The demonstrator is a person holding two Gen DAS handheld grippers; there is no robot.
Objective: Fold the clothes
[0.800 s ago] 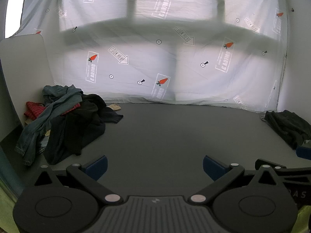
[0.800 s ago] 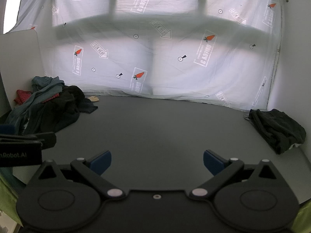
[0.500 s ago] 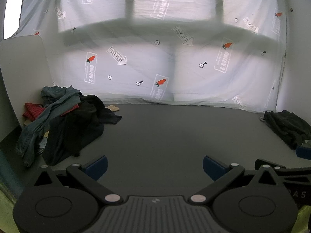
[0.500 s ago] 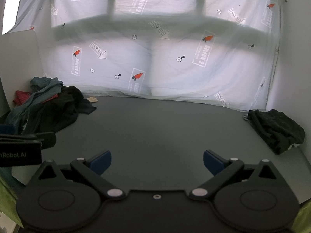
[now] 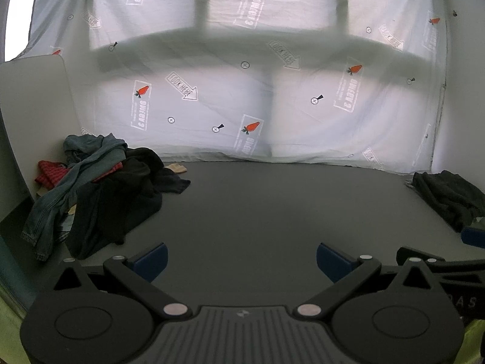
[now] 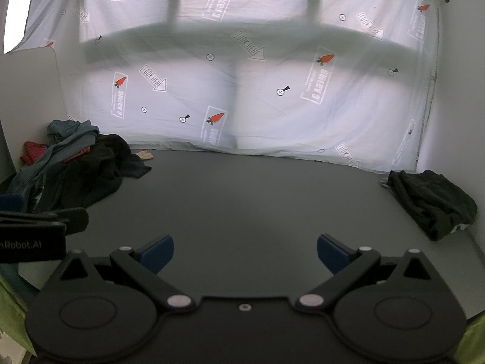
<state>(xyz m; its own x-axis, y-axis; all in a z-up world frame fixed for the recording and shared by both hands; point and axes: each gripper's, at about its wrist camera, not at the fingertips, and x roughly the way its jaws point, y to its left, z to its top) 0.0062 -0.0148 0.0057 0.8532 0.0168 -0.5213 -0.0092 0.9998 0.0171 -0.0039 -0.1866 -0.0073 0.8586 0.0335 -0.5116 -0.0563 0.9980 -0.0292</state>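
Observation:
A heap of unfolded clothes (image 5: 100,191) lies at the far left of the dark table (image 5: 257,206): jeans, black garments and a red piece. It also shows in the right wrist view (image 6: 75,170). A folded dark garment (image 5: 448,197) sits at the far right, also in the right wrist view (image 6: 430,200). My left gripper (image 5: 241,261) is open and empty above the table's near side. My right gripper (image 6: 244,254) is open and empty beside it. Both are well short of the clothes.
A printed white sheet (image 5: 257,97) hangs behind the table. A white panel (image 5: 33,115) stands at the left behind the heap. The left gripper's body (image 6: 33,230) shows at the left edge of the right wrist view.
Both views have shifted slightly, and the clothes sit a little lower and nearer in frame. Both grippers stay open and empty.

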